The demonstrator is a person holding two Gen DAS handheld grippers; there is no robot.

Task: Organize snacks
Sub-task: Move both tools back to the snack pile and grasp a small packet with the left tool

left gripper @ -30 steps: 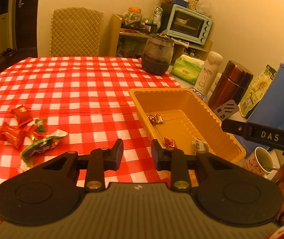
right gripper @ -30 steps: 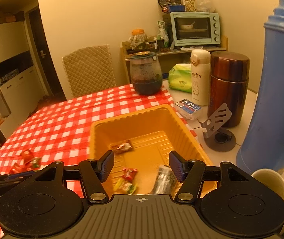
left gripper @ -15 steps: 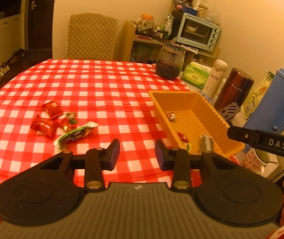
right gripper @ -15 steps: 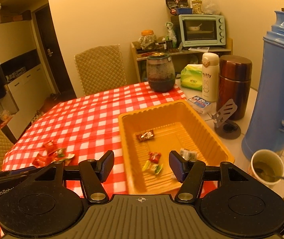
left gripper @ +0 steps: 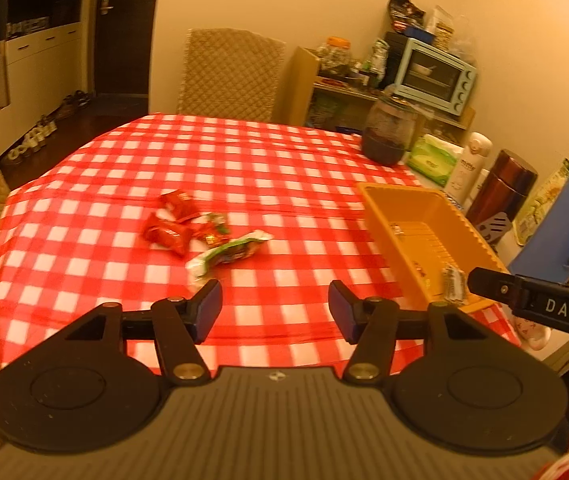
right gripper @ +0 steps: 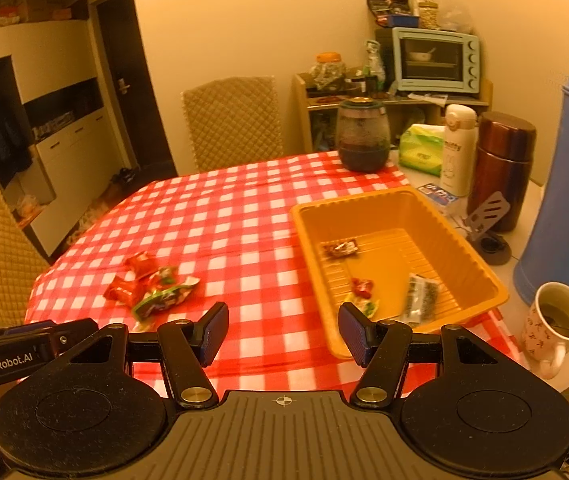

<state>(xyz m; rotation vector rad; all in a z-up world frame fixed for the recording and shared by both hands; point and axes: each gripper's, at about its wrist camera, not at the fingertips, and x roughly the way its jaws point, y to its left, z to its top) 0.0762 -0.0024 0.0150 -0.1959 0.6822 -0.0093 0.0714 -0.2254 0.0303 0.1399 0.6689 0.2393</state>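
Observation:
An orange plastic bin (right gripper: 480,276) sits on the red-checked tablecloth (right gripper: 224,216) near the table's right edge, with several wrapped snacks (right gripper: 420,296) lying in it. A loose pile of red and green snack packets (left gripper: 204,236) lies on the cloth left of the bin (left gripper: 380,208). My left gripper (left gripper: 274,306) hovers above the table's near edge, just short of the pile; its jaws are opening with nothing between them. My right gripper (right gripper: 282,330) hangs near the bin's front left corner, open and empty. The packets (right gripper: 152,288) also show in the right wrist view.
Right of the bin stand a white bottle (right gripper: 458,148), a brown flask (right gripper: 504,168), a tall blue jug (right gripper: 568,200) and a mug (right gripper: 552,328). A dark glass jar (right gripper: 362,136) sits at the far corner. Padded chairs (left gripper: 230,76) flank the table.
Both grippers have drawn back and up from the bin, so more of the table shows. The left gripper's jaws have widened. The right gripper's jaws are unchanged.

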